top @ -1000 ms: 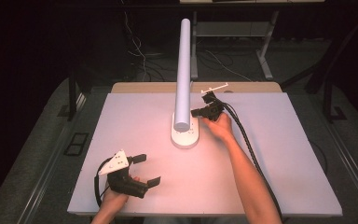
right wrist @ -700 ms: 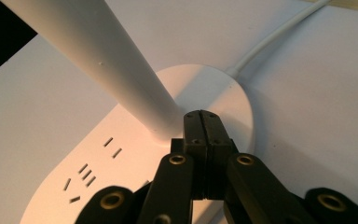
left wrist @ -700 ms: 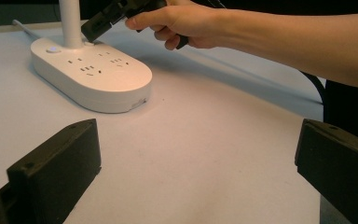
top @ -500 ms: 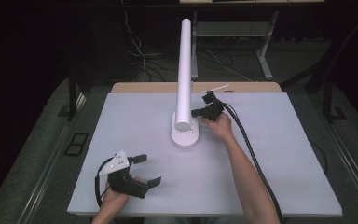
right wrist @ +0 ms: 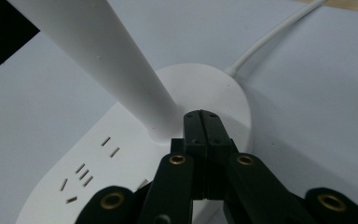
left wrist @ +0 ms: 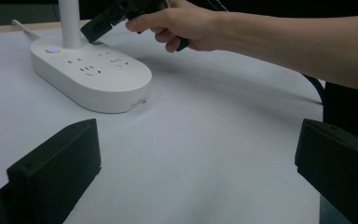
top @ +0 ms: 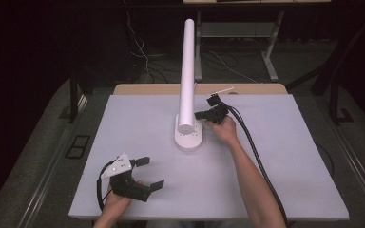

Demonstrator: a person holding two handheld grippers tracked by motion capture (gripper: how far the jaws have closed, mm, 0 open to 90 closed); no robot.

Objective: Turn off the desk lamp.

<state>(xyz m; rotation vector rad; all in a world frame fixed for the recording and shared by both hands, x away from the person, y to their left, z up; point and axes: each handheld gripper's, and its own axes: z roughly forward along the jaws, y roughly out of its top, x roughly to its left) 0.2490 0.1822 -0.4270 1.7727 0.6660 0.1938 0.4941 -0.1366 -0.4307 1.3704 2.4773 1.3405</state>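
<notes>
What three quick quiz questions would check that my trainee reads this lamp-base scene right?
1. True or false: the right gripper has its jaws closed together, tips at the foot of the lamp's white pole.
2. Which gripper rests near the table's front edge with jaws apart and nothing between them? A) left B) right
3. Fill in: the lamp base carries socket slots and a small round ____ beside the pole.

Key
1. True.
2. A, the left gripper.
3. Button.
</notes>
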